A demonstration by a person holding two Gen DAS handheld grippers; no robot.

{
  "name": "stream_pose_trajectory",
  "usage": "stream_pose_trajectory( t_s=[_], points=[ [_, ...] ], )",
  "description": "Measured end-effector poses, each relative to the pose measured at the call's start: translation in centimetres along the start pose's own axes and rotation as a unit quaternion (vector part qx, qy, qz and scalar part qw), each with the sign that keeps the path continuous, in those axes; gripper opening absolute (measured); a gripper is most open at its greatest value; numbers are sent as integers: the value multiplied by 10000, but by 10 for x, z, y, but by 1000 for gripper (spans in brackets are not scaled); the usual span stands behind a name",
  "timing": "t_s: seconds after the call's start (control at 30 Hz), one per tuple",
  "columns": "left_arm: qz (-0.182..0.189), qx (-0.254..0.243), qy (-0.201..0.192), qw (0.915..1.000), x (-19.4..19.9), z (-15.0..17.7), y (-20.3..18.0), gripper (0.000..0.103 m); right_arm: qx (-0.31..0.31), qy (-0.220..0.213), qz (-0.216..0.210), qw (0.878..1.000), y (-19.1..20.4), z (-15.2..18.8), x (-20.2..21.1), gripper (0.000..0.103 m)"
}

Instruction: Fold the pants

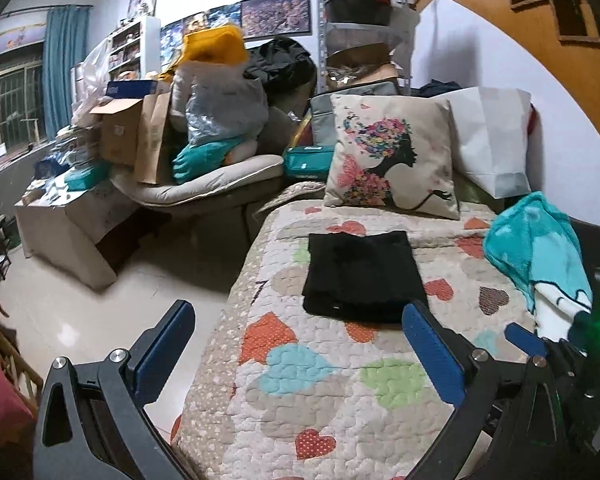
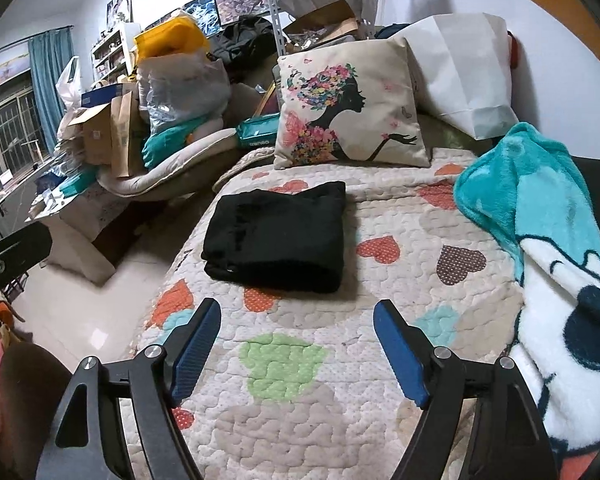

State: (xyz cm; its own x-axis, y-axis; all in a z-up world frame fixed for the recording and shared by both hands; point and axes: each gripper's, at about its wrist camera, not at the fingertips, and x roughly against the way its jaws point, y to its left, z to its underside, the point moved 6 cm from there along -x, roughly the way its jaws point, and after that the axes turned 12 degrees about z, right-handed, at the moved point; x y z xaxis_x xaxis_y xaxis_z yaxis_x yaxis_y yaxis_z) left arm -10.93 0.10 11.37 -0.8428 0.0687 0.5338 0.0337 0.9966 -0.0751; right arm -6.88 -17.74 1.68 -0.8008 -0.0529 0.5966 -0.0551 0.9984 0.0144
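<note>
1. We see the black pants [image 2: 278,236] folded into a compact rectangle, lying flat on the heart-print quilt [image 2: 300,368].
2. At 12 o'clock of the pants, a floral pillow [image 2: 350,106] leans upright.
3. At 3 o'clock, well apart, lies a teal blanket [image 2: 540,216].
4. Left gripper [image 1: 300,344]: spread wide, holding nothing.
5. Right gripper [image 2: 298,344]: spread wide, holding nothing, at 6 o'clock of the pants.

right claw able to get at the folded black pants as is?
Probably yes. The right claw is open, and only bare quilt lies between it and the folded black pants. The teal blanket sits off to the side.
</note>
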Motion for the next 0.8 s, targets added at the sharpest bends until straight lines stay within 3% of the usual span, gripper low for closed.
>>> stream_pose_trajectory(
  t_s=[0.33,0.8],
  points=[
    [295,-74,289,9991,-9,10,-9,103,121,18,41,9999,3,3,-2,86],
    [424,-5,524,9977,-18,19,-14,103,171,90,78,9998,3,6,-9,86]
  ],
)
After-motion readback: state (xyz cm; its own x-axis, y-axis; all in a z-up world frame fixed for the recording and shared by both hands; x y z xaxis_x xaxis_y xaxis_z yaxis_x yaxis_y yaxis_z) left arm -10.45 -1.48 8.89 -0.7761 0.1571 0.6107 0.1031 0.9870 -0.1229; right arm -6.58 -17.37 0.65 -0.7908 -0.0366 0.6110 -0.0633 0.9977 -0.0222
